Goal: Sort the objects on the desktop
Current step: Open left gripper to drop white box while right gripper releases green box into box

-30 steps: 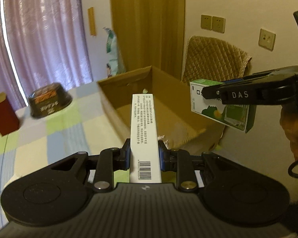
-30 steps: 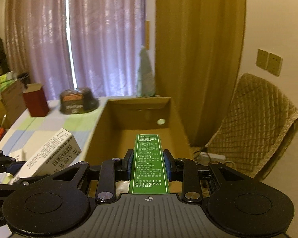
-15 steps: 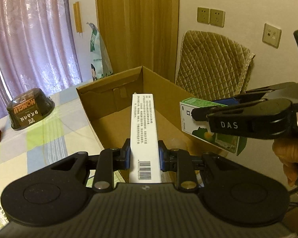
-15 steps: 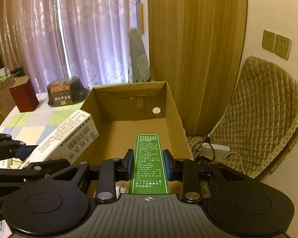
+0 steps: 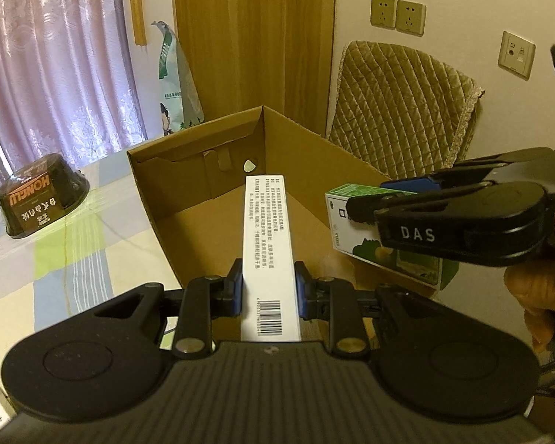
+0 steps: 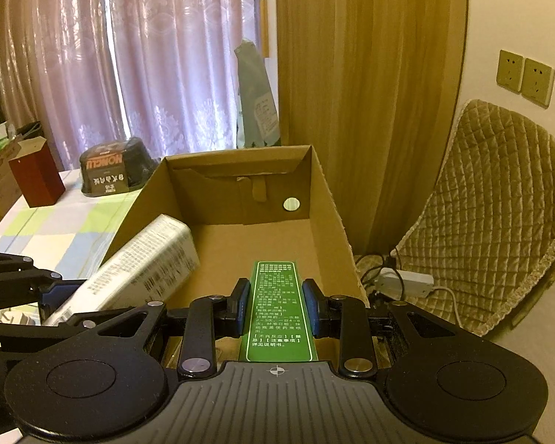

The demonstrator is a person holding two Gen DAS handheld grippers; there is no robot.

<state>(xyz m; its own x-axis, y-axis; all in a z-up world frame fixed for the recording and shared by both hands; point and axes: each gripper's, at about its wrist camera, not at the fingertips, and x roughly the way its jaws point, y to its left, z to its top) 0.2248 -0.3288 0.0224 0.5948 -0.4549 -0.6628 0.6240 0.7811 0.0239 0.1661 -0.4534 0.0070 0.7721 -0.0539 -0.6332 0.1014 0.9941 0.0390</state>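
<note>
Left gripper (image 5: 268,288) clenched on white carton (image 5: 267,244), right gripper (image 6: 276,307) clenched on green carton (image 6: 276,303), both held side by side above the near end of the open cardboard box (image 6: 325,207), whose visible floor shows bare. Risks: cartons or grippers knocking together over the box for want of spacing; a carton catching the box's near or right wall and tipping out toward the chair (image 6: 499,199). Open room: box interior; checked tabletop (image 5: 55,259) left of the box, past the black bowl (image 5: 40,199).
</note>
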